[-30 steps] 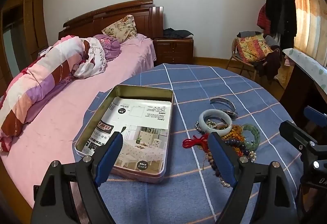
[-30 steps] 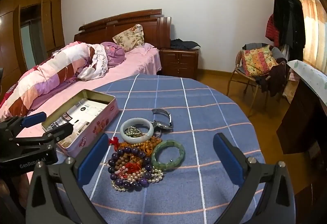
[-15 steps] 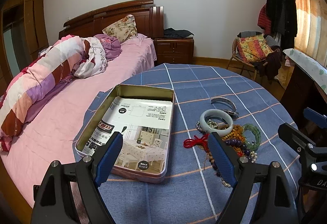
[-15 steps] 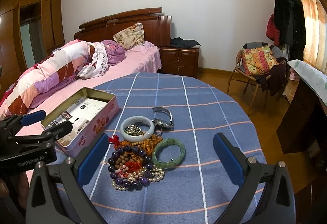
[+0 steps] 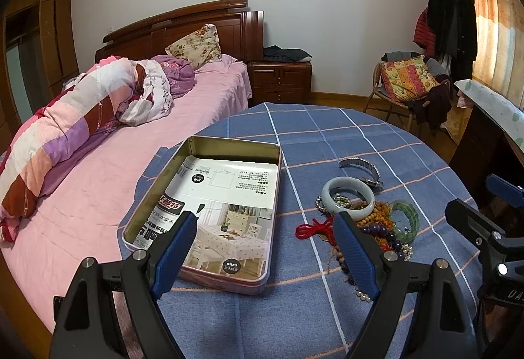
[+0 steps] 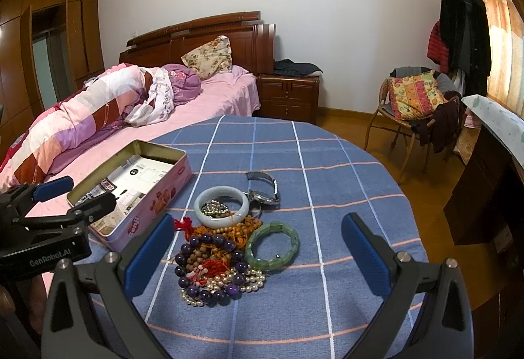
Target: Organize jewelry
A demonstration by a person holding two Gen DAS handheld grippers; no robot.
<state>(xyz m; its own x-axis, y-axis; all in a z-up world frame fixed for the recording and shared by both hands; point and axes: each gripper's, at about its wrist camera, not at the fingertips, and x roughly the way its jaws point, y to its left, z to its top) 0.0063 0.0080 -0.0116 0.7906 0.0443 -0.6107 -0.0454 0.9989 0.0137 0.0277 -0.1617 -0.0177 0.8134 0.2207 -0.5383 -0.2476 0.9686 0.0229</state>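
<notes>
Blue checked cloth is covering the round surface point(image 6: 344, 195), and near its middle the jewelry pile point(image 6: 226, 244) is lying in a loose heap just beside the open pink tin point(image 6: 154, 205). Judging by looks, the pale jade bangle point(image 6: 222, 205) and the green bangle point(image 6: 272, 245) are stiff, smooth and probably brittle — each is best taken across its rim, one finger inside the ring and one outside, and set down gently. A metal-band watch point(image 6: 263, 190) is lying at the far side, touching the pale bangle. Purple beads point(image 6: 209, 264), wooden beads, pearls point(image 6: 229, 283) and a red cord point(image 5: 311, 228) are lying tangled together; they are limp and light, so pinching one strand is likely to drag its neighbours along. The green bangle, lying at the heap's right edge, looks the easiest first pick.

Both tools are hovering with nothing between their fingers: the left hand-held gripper point(image 5: 265, 247) is standing wide over the near end of the tin, and the right hand-held gripper point(image 6: 257, 256) is standing wide over the pile. A printed leaflet is lining the tin's floor — otherwise it is holding nothing. Beyond the surface, a bed point(image 6: 183, 116) with a rolled quilt, a nightstand and a cushioned chair point(image 6: 412, 103) are standing well apart from the work.
</notes>
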